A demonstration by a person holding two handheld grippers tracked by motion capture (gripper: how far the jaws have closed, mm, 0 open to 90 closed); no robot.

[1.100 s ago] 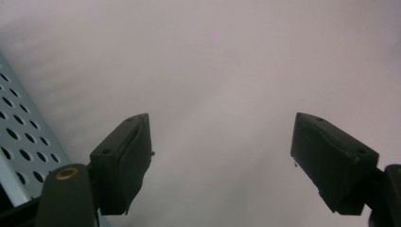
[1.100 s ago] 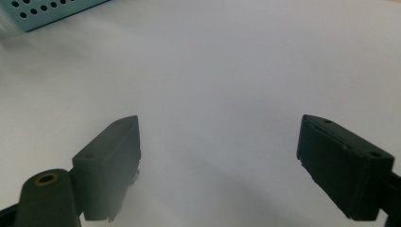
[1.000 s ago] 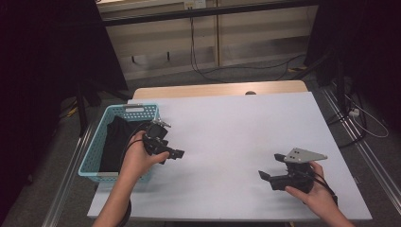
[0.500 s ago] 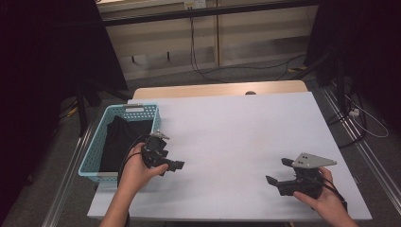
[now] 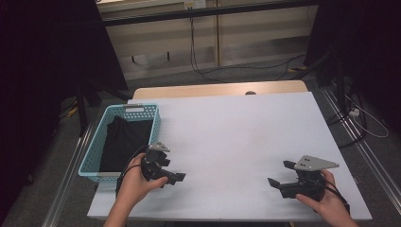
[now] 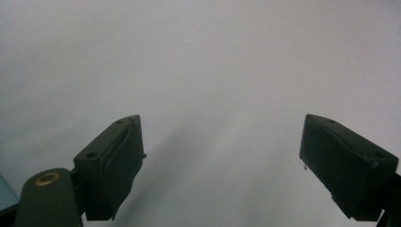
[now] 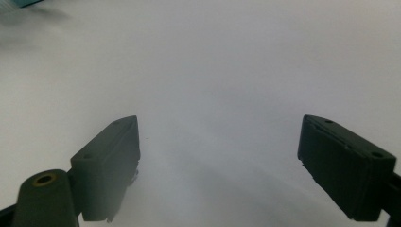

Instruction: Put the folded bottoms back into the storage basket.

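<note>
The left gripper (image 5: 163, 171) hovered low over the white bench (image 5: 231, 142) at about 8 o'clock of its top, held in the person's left hand (image 5: 137, 177), its fingers pointing toward 3 o'clock. In the left gripper view its two black fingers (image 6: 111, 165) stood spread wide apart with nothing between them, only bare white surface ahead. A cable looped from this gripper back toward the wrist.

The right gripper (image 5: 282, 177) sat at about 5 o'clock of the bench, gripped by the right hand (image 5: 326, 198), with the grey three-cornered plate on top and its fingers aimed toward 9 o'clock, facing the other gripper. In the right gripper view its fingers (image 7: 108, 163) were likewise spread wide, holding nothing, and a sliver of turquoise showed at the 11 o'clock corner of that view.

The two grippers were well apart, with open bench between them.

A turquoise basket (image 5: 94, 151) rested on the bench's 9 o'clock edge, just beside the left gripper, toward 10 o'clock from it. A black cloth (image 5: 123, 142) lay inside the basket, covering most of its floor; neither gripper touched it
</note>
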